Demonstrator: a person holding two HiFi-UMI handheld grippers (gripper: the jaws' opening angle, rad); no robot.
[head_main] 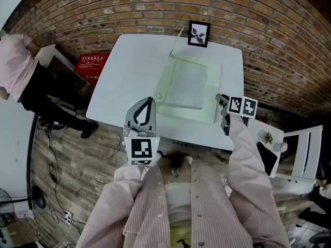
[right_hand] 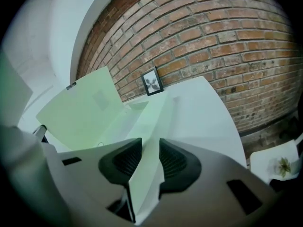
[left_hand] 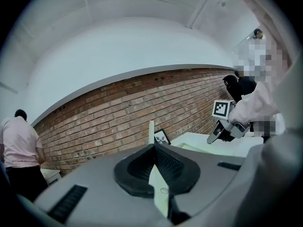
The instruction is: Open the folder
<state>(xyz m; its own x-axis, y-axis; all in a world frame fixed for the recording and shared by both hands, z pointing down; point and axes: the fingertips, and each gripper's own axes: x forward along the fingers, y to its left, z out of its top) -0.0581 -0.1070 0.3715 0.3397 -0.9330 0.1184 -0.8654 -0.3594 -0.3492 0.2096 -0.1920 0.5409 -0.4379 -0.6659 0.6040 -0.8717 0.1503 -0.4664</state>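
Observation:
A pale green translucent folder lies on the white table. My left gripper is at its near left corner, shut on the thin green cover, which stands up edge-on between the pads. In the right gripper view the raised cover slants up at the left. My right gripper is at the folder's right edge, shut on the lower green sheet. It also shows in the left gripper view as the right gripper over the table.
A small framed picture stands at the table's far edge against the brick wall. A red crate and a person are at the left. A white chair stands at the right.

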